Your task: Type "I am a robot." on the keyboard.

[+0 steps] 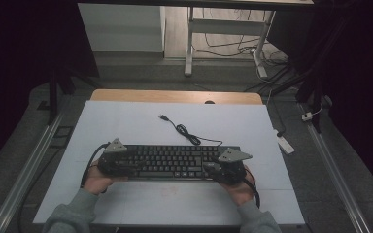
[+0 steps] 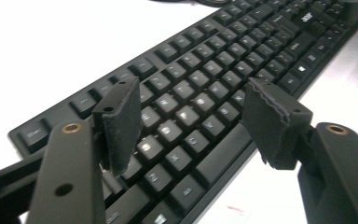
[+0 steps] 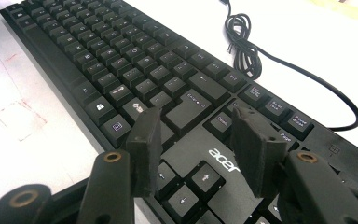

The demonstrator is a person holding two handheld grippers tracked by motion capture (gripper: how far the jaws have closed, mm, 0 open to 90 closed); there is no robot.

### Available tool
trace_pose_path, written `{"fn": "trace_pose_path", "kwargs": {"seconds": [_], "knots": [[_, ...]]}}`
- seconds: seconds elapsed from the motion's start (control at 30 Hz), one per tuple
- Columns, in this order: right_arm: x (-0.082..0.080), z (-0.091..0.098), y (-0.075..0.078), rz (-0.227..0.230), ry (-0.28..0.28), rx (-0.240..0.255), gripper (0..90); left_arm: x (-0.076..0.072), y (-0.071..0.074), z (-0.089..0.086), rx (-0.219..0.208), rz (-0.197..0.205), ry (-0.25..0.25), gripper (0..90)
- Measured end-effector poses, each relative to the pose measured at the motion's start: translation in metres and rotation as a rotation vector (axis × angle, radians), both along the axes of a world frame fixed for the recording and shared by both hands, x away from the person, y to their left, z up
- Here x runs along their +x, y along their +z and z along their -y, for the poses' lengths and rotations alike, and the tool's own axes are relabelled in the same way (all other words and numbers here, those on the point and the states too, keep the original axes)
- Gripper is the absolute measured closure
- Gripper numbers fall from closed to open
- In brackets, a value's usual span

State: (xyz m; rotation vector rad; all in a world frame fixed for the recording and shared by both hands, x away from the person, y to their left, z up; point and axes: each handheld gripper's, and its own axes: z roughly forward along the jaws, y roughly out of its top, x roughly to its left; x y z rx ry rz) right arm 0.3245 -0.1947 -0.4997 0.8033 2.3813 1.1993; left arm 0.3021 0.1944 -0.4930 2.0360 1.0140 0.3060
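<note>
Below left claw (image 2: 191, 123) and right claw (image 3: 200, 149), both spread apart: keyboard (image 1: 170, 162) ends.

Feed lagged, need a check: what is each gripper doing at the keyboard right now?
Left gripper: open, jaws apart above the keyboard's left end, holding nothing.
Right gripper: open, jaws apart above the arrow-key end, holding nothing.

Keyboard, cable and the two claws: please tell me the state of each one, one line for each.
Keyboard: flat on the white table, keys up.
Cable: unplugged, plug lying loose on the table, partly coiled.
Left claw: open, over the keyboard's left end, holding nothing.
Right claw: open, over the keyboard's right end, holding nothing.
</note>
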Motion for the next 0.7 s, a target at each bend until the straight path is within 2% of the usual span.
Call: {"fn": "trace_pose_path", "kwargs": {"seconds": [0.2, 0.7], "knots": [[0.0001, 0.0, -0.0001, 0.0, 0.0, 0.0, 53.3, 0.0004, 0.0005, -0.0045, 0.007, 0.002, 0.018, 34.3], [0.0002, 0.0001, -0.0001, -0.001, -0.001, -0.001, 53.2, 0.0005, -0.0001, -0.0049, 0.015, 0.0, 0.017, 32.7]]}}
